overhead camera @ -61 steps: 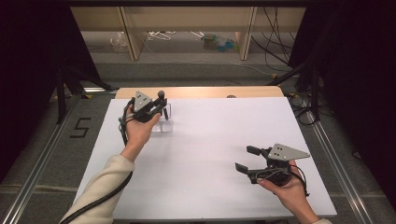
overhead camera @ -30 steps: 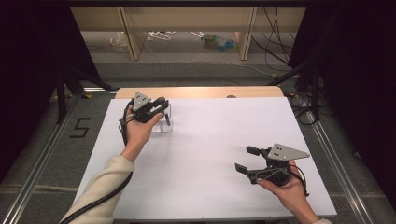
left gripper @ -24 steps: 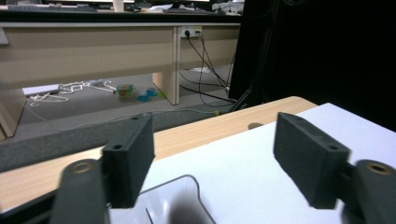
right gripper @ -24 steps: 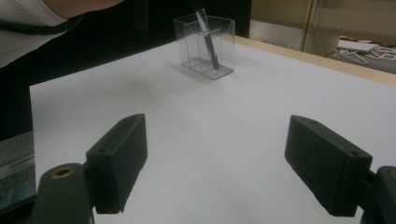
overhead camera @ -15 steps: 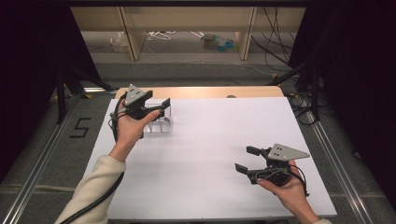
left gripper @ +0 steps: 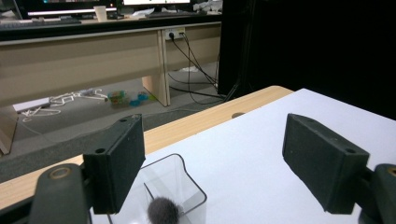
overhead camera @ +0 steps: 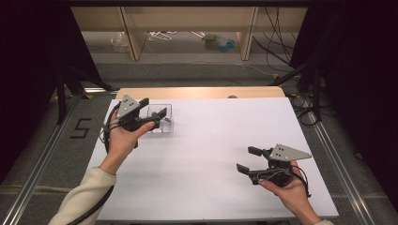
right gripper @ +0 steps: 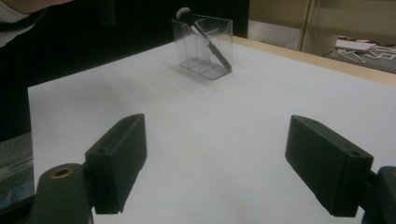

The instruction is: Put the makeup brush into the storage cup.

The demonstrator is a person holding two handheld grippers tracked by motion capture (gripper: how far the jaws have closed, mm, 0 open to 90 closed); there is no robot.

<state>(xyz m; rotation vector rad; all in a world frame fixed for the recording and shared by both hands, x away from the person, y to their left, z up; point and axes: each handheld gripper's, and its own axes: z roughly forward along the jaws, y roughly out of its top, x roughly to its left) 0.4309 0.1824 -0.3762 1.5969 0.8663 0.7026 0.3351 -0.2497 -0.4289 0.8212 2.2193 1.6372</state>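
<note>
The white rectangular table top (overhead camera: 206, 154) takes up the middle of the high view. At its upper left stands a clear plastic box with inner dividers (overhead camera: 162, 119), and a dark makeup brush with a fluffy rounded head (right gripper: 205, 39) now leans inside it, head up against the rim, handle foot on the box floor. The left gripper (overhead camera: 152, 114) hangs over that box in the upper left; its jaws have just been opening and now stand released, with nothing between them. Two seconds ago it held the brush upright above the box, so the drop looks done. In the left gripper view the brush head (left gripper: 163, 211) pokes up below the spread jaws. The right gripper (overhead camera: 248, 159), lower right, has not moved, its jaws wide apart and empty.
</note>
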